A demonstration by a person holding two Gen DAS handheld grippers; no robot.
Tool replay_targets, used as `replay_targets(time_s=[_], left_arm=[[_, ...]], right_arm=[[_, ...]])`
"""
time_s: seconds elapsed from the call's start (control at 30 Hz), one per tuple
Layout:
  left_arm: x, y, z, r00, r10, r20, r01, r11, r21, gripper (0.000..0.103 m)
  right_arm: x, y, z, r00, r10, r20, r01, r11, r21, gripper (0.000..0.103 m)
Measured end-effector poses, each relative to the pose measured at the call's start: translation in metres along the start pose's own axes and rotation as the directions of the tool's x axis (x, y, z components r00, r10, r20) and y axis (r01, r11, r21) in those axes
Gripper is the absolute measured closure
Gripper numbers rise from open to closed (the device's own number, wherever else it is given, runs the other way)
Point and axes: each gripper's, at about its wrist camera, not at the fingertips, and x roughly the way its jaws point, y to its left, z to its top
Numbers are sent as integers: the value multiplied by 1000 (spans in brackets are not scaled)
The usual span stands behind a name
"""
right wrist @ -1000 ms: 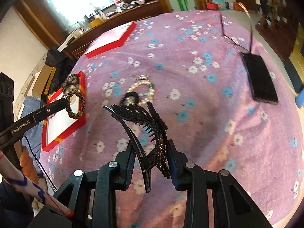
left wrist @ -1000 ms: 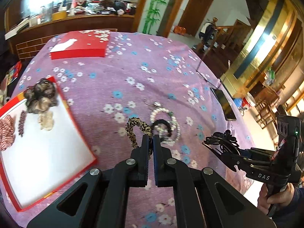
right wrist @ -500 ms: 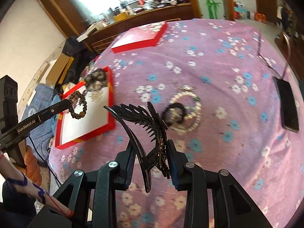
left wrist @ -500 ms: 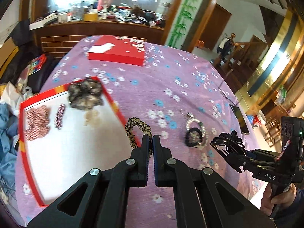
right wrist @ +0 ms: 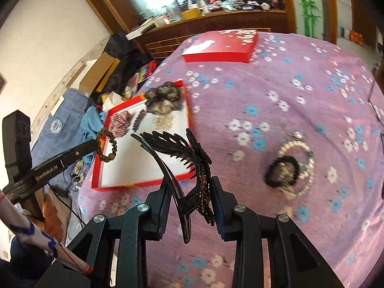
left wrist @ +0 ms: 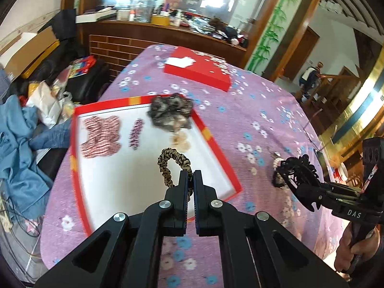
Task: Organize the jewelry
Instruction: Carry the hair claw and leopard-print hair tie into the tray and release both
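Observation:
My left gripper [left wrist: 190, 175] is shut on a leopard-print scrunchie [left wrist: 169, 162] and holds it above the white inside of the red-rimmed tray [left wrist: 213, 148]. It also shows in the right wrist view [right wrist: 106, 147]. My right gripper [right wrist: 188, 192] is shut on a black hair claw clip [right wrist: 182, 153], held above the purple flowered cloth right of the tray [right wrist: 144, 182]. The tray holds a striped scrunchie [left wrist: 100, 133], a beaded clip [left wrist: 136, 133], a dark grey scrunchie [left wrist: 171, 111] and a pale piece [left wrist: 180, 141]. A pearl bracelet [right wrist: 303, 165] and a black hair tie [right wrist: 282, 171] lie on the cloth.
A closed red box [left wrist: 199, 70] lies at the table's far side. Blue clothing [left wrist: 16, 144] and clutter sit off the left edge. A wooden counter [left wrist: 168, 31] with many items stands behind. The table edge runs close along the left of the tray.
Both grippers have swung left with their loads. The scrunchie was over the cloth by the bracelet and is now over the tray. The claw clip has followed towards the tray's right edge.

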Motion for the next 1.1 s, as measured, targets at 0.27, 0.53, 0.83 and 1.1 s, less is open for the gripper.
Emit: replay_targets(time_s=[0.27, 0.53, 0.83, 1.1], left_arm=[[-17, 41, -8, 998, 58, 14, -57, 997, -59, 99], [-12, 66, -8, 997, 83, -1, -83, 992, -95, 99], [29, 66, 6, 996, 82, -39, -84, 994, -67, 99], [73, 64, 15, 991, 97, -96, -101, 994, -31, 99]], right_arm=[[25, 25, 13, 998, 47, -31, -48, 998, -32, 68], [63, 56, 37, 993, 82, -83, -88, 994, -64, 68], [126, 64, 50, 984, 29, -178, -36, 999, -37, 68], [154, 58, 55, 978, 1, -207, -2, 1000, -6, 68]])
